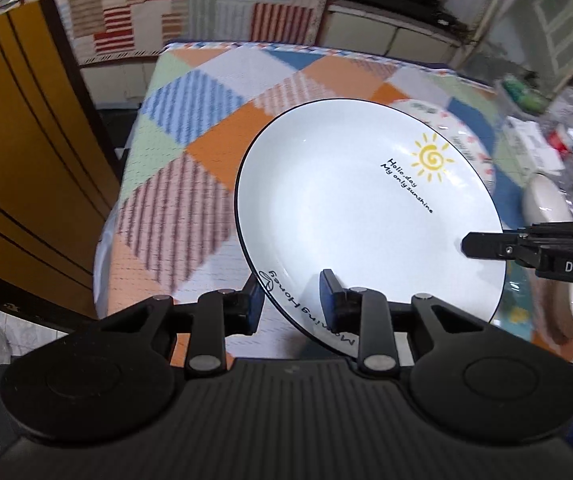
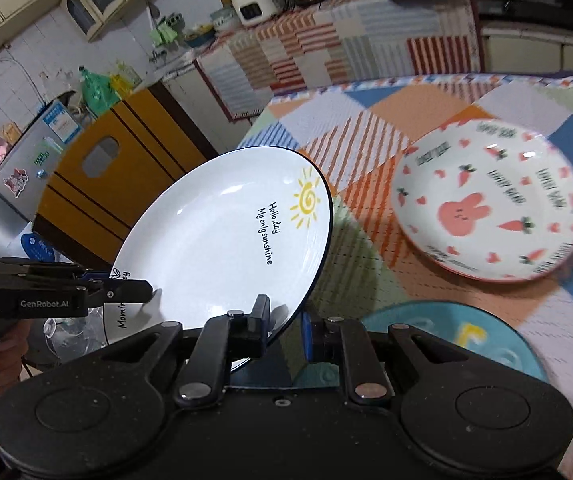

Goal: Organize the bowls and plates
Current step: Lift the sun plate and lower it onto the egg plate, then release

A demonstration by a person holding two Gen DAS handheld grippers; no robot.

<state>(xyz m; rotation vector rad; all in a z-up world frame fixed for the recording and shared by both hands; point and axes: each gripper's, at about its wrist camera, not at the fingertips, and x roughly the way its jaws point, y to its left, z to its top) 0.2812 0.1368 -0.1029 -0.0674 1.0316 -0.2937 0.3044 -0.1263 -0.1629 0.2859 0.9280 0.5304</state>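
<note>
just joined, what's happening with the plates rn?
Both hand-held grippers are on the white sun plate, holding it tilted above the patchwork tablecloth. The left hand-held gripper straddles the rim near the "Morning Honey" lettering; the right hand-held gripper grips the opposite rim. The bunny-and-carrot plate lies flat on the table, untouched, and a blue dish sits just below the right gripper.

sun plate [image 2: 222,240] tilted, rim clamped by right gripper [image 2: 284,330] and left gripper [image 2: 142,286] | rabbit plate [image 2: 490,204] laid on patchwork cloth [image 2: 366,128] | blue plate [image 2: 446,332] seen below
</note>
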